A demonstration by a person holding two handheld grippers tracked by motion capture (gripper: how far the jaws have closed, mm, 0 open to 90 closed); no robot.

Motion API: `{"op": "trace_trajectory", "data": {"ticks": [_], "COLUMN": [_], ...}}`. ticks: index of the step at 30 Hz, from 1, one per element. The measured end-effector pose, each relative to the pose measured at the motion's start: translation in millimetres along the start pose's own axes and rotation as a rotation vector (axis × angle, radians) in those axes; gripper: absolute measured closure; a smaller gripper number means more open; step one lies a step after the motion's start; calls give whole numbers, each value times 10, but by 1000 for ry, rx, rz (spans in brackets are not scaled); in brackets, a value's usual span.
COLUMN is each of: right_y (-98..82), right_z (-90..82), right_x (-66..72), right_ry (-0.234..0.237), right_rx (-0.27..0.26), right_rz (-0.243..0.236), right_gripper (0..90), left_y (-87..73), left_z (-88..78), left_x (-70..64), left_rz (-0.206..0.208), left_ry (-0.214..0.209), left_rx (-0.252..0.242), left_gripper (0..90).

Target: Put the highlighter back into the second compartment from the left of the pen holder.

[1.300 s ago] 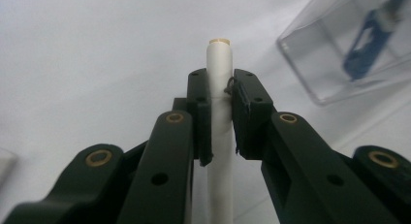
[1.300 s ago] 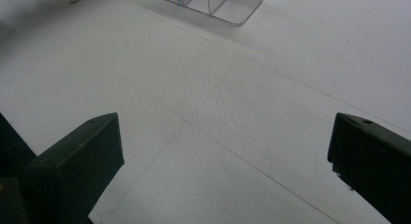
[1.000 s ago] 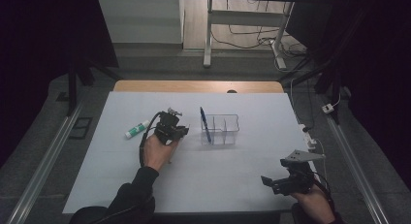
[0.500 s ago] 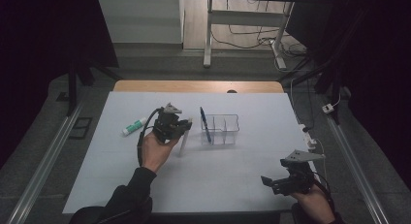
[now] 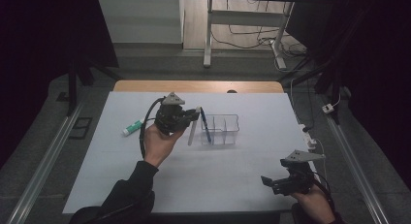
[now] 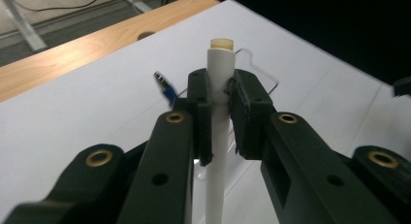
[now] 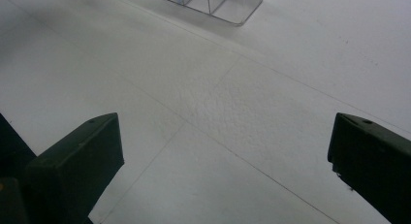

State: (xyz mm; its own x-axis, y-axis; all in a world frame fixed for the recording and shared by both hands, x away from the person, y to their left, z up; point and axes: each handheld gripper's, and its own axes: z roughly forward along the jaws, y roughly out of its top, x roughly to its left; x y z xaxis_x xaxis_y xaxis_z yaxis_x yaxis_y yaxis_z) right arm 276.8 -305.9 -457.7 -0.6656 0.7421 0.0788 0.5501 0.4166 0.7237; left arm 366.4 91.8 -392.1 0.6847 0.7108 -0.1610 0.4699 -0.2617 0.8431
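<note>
My left gripper is shut on a white pen, which hangs upright above the table just left of a clear divided organizer. A blue pen leans in the organizer's left compartment. In the left gripper view the white pen stands pinched between the two black jaws, its tan end on top. My right gripper rests near the table's front right corner, jaws wide apart over bare white surface. The organizer sits at the top of the right gripper view.
A white and green tube lies on the white table cover left of my left hand. A wooden table edge runs along the back. Metal rails flank the table on both sides.
My left hand has risen and moved right toward the organizer, carrying the white pen with it. The right gripper has stayed where it was.
</note>
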Motion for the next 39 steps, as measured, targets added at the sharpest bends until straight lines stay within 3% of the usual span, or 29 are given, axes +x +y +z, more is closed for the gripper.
{"op": "trace_trajectory", "data": {"ticks": [12,24,32,39], "right_y": [-1,-2,-3,-5], "right_z": [0,-5,-9,-9], "right_x": [-1,-5,-9,-11], "right_ry": [4,8,11,17], "right_rx": [-1,-3,-3,-4], "right_rz": [2,6,5,5], "right_gripper": [0,0,0,0], "left_y": [359,572,631,556], "left_z": [90,376,575,715], "left_x": [-139,-212,-230,-193], "left_rz": [52,81,105,97], "left_ry": [-44,-61,-54,-52], "left_rx": [-46,-76,-78,-55], "left_gripper": [784,784,783,782]}}
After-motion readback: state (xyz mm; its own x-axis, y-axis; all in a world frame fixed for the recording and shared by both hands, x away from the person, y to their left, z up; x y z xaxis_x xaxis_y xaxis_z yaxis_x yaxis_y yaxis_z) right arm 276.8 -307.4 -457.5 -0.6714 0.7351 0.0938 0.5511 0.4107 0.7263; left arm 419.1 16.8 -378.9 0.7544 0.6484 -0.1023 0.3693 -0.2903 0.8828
